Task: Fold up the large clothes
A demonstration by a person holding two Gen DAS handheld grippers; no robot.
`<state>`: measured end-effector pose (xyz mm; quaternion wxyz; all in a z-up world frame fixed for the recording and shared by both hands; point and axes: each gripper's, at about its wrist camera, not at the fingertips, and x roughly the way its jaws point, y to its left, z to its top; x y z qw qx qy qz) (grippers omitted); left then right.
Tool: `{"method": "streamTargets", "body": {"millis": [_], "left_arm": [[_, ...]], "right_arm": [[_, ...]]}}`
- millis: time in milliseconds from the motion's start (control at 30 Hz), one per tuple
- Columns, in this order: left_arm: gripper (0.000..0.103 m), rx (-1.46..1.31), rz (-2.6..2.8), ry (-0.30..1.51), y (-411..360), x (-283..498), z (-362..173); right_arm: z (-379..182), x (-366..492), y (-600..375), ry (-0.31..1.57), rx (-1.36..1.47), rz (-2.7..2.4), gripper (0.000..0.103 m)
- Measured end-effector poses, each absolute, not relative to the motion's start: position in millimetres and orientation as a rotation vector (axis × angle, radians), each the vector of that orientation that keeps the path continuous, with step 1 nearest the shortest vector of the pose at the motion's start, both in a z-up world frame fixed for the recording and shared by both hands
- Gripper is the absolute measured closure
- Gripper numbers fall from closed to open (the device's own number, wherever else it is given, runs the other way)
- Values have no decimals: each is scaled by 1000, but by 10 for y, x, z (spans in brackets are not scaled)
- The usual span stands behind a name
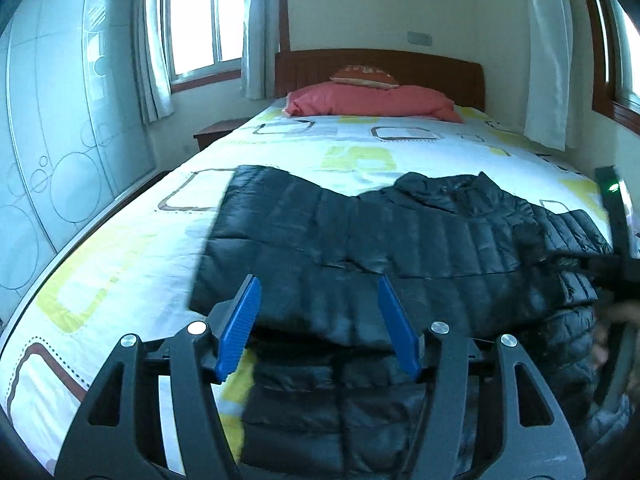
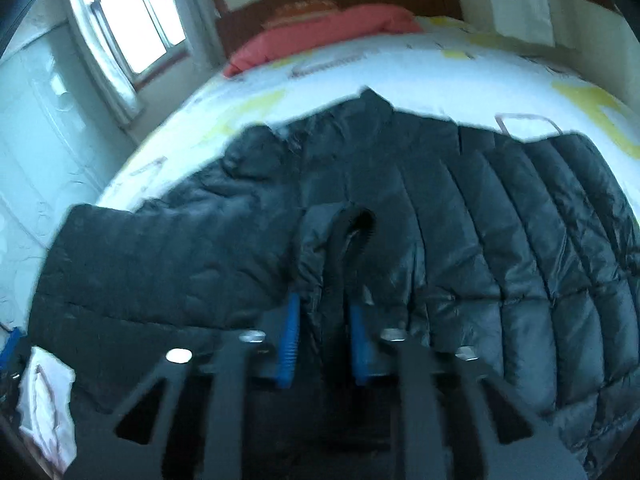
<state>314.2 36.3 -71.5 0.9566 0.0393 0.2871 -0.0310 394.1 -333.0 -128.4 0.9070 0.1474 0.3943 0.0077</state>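
A black quilted puffer jacket of shiny synthetic fabric point(image 1: 360, 240) lies spread across the foot of a bed with a white sheet printed in yellow and brown squares point(image 1: 360, 136), one part already laid over the body.

The left gripper point(image 1: 318, 300) hovers over the near edge with its jaws wide and nothing pressed between its blue pads point(image 1: 240, 328). The right gripper point(image 2: 324, 304) has its jaws narrow, pinched on a ridge of the jacket's fabric near a dark cuff-like opening point(image 2: 356, 224).

The jacket looks light, soft and puffy, and its slick shell probably slips unless a seam or thick edge is taken. I judge hems, cuffs and quilting seams the best holds. Padded panels likely spring back, so folds may need pressing flat.
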Motion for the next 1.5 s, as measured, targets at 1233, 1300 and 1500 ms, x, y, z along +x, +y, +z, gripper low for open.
{"method": "streamTargets", "body": {"millis": [1233, 1300, 1500], "left_arm": [[36, 41, 68, 727, 239, 4291, -1068], [36, -30, 13, 698, 157, 4224, -993], [36, 80, -73, 842, -332, 4458, -1361]], "right_arm": [[-1319, 4335, -3543, 718, 99, -192, 45], [-1303, 4381, -3401, 711, 102, -148, 45], [-1614, 4638, -3191, 817, 121, -107, 44]]}}
